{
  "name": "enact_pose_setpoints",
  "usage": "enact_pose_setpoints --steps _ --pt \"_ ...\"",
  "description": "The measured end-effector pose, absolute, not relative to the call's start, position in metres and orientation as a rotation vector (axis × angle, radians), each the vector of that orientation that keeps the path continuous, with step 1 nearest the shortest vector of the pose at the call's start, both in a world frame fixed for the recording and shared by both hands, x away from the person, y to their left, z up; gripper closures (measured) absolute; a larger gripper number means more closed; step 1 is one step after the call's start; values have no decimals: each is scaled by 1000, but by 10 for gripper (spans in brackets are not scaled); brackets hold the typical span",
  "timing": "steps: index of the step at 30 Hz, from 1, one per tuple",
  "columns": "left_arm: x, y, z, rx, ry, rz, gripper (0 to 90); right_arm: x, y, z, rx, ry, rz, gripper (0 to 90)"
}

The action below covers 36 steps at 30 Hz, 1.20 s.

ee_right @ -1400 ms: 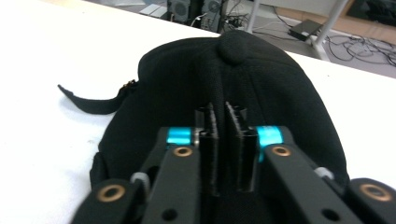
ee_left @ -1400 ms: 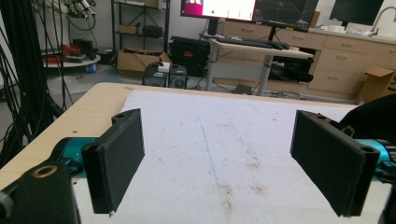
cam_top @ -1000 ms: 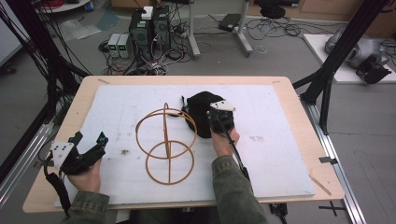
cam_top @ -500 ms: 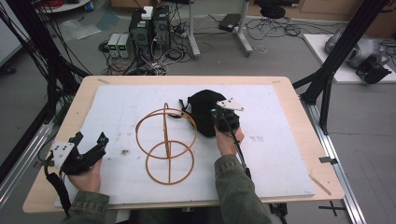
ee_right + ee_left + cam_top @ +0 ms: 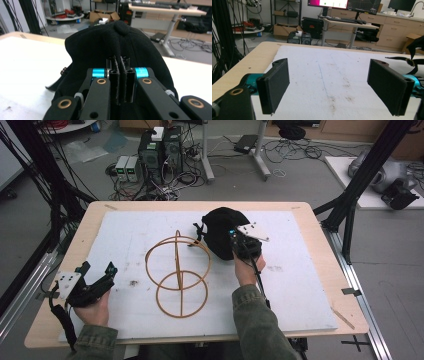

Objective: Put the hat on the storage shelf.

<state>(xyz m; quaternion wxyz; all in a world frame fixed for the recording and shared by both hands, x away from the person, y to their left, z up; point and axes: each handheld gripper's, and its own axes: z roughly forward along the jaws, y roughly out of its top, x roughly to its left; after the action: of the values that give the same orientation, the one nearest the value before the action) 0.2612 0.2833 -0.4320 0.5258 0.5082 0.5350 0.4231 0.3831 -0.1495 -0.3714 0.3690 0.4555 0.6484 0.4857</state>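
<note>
A fold of the black cap [image 5: 117, 45] is pinched between the clenched jaws of the right tool [image 5: 119, 75], and the cap is held near the middle of the white foam board [image 5: 300, 270] on the bench [image 5: 95, 220], just right of the wooden ring stand [image 5: 177, 272]. The left tool [image 5: 95, 280] is held released, its jaws wide apart with nothing between them, at the board's near left corner, well apart from the cap.

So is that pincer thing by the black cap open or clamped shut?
Shut. The right gripper has its two black jaws pressed together on a pinched fold of the black cap, with the fabric bunched up between them.
</note>
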Motion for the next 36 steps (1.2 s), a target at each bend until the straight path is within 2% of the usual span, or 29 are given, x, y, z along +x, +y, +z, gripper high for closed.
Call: enact_pose_setpoints --steps 17,27,36 --pt "261 282 -433 1221 1275 1010 182 367 -155 -320 1010 1541 1327 876" --pt "262 280 -433 1223 1276 1006 182 350 -159 -279 894 1453 1418 876" --pt "262 280 -433 1223 1276 1007 182 345 -156 -269 856 1445 1468 876"
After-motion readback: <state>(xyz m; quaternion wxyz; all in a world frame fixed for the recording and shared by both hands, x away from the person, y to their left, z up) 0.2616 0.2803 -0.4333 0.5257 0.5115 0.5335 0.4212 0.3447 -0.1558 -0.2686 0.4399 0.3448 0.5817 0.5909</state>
